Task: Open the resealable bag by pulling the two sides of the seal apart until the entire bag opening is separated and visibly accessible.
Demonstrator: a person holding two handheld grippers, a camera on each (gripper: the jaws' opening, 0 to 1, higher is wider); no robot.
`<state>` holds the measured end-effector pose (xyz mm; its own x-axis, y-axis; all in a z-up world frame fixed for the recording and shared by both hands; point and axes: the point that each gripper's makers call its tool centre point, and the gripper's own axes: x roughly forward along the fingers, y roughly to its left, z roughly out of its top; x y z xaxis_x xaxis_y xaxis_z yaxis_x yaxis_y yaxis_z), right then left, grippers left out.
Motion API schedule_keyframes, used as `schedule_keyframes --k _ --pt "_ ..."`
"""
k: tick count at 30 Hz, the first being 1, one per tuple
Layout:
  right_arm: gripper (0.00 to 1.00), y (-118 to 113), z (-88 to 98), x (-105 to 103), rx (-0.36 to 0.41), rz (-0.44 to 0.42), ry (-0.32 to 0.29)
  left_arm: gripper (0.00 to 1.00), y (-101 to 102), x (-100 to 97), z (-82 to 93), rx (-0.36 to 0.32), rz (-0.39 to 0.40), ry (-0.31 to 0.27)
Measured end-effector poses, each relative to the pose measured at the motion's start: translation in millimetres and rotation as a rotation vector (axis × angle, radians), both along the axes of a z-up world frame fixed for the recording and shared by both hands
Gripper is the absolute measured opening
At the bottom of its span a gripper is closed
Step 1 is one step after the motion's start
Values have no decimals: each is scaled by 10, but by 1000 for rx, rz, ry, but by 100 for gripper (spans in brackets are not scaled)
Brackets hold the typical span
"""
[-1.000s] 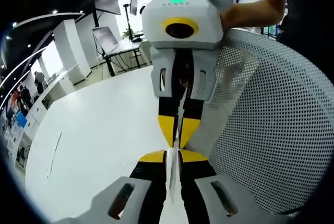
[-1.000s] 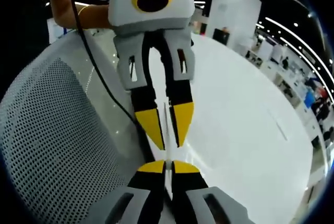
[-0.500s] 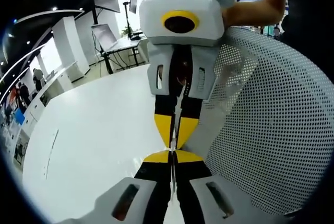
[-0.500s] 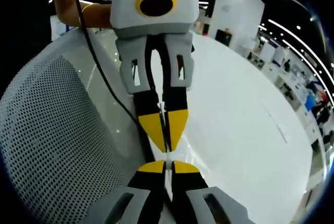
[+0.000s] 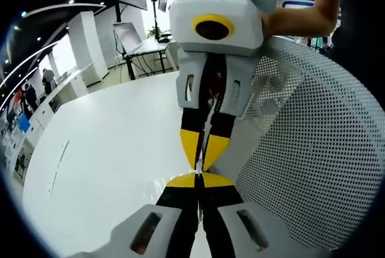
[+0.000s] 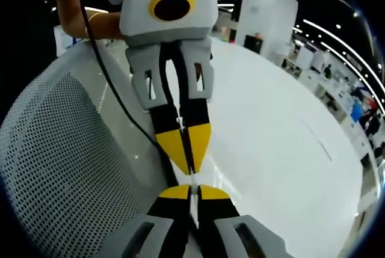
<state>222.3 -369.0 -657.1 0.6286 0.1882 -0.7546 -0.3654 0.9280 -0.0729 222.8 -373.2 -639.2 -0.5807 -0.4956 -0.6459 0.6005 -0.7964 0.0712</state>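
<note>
The clear resealable bag [image 5: 201,163] shows edge-on as a thin pale strip between two grippers that meet tip to tip. In the left gripper view, my left gripper [image 5: 198,179] rises from the bottom, its yellow-tipped jaws shut on the bag's edge. My right gripper [image 5: 204,151] reaches down from above and is also shut on it. The right gripper view mirrors this: my right gripper [image 6: 190,191] is shut on the bag [image 6: 191,178], and the left gripper [image 6: 187,154] pinches it from above. The rest of the bag is hard to make out.
A white perforated curved panel [image 5: 319,138] stands close beside the grippers, at left in the right gripper view [image 6: 54,150]. The white table [image 5: 102,150] spreads on the other side. A black cable [image 6: 114,92] hangs by the left gripper. A person's arm [image 5: 298,18] holds the right gripper.
The left gripper's jaws, apart one second ago, have shut on the bag's edge. The two grippers have drawn closer, tip to tip. Both views have shifted slightly.
</note>
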Motion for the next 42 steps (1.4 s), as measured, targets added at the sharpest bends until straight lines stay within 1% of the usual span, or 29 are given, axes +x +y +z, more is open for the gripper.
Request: schedule_keyframes --k 6,8,11,16,18,30,32,33,42 --pt "0 -14 -26 -23 -2 -7 16 0 23 42 15 0 1 -11" --pt "0 -43 -50 -42 -19 -10 30 0 27 67 22 1 3 -14" --pt "0 -36 -27 -28 -7 -14 18 0 35 95 42 2 8 -9" --pt "0 -46 -32 -31 -4 -21 22 0 74 152 70 -12 3 -15" --pt "0 -43 -30 -31 -5 -21 21 0 93 163 77 -4 5 -7" --pt "0 -52 -28 -30 7 -36 20 0 159 284 119 -19 19 -22" --pt "0 -49 -32 -31 8 -35 22 0 176 294 115 -30 7 -28" --pt "0 -51 -33 -30 8 -35 23 0 166 312 119 -39 17 -33" --pt "0 -61 -50 -47 2 -37 34 0 205 369 124 -38 25 -21"
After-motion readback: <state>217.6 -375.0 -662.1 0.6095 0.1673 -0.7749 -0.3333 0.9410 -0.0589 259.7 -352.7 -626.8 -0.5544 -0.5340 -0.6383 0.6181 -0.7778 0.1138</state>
